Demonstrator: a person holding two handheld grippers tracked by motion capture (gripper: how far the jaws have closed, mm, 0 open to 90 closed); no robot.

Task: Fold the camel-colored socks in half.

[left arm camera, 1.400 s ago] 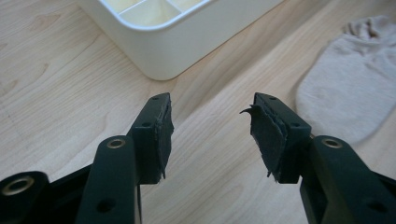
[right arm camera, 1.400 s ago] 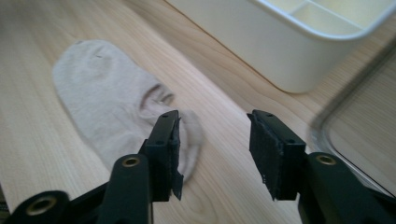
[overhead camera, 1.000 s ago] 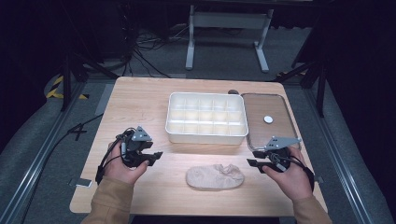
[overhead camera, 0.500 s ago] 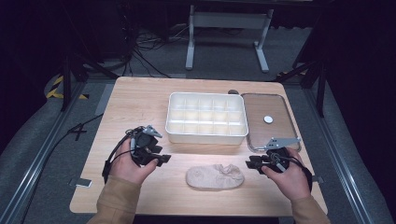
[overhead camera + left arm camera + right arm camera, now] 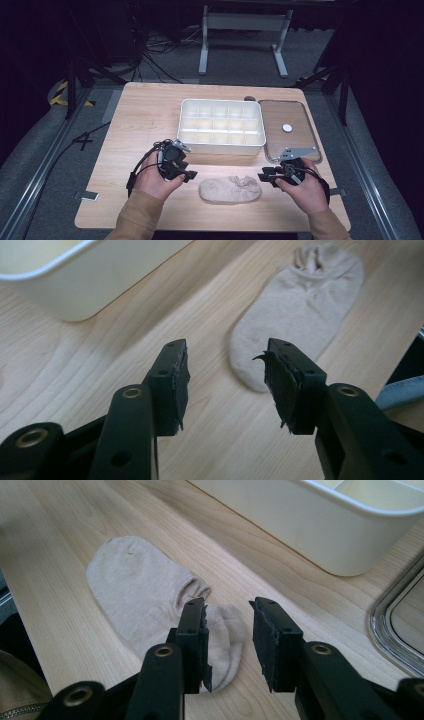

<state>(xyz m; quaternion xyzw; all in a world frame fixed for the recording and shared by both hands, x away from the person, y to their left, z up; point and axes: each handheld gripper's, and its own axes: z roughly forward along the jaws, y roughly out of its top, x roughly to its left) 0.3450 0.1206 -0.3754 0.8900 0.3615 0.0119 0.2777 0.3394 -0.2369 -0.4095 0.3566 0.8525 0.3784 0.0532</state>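
Since the earlier high view, my left tool [image 5: 186, 174] has travelled across the tabletop [image 5: 140, 120] toward the sock [image 5: 230, 189], and its jaws have just been closing a little with nothing between them; my right tool [image 5: 264, 176] has kept its place, its jaws first closing and then opening slightly, also empty. Ordered largest to smallest: the wooden tabletop carries a white compartmented box [image 5: 221, 126] at centre, with a flat lid [image 5: 289, 131] lying just beside it on my right. Nearer to me, the beige sock lies flat on the tabletop between the two tools. In the left gripper view, the toe end of the sock [image 5: 295, 315] lies just ahead of the left tool [image 5: 225, 371], slightly to one side, not touched; the jaws stand fairly wide. In the right gripper view, the cuff end of the sock [image 5: 150, 600] lies under and ahead of the right tool [image 5: 227, 625], whose jaws stand partly apart above the fabric.
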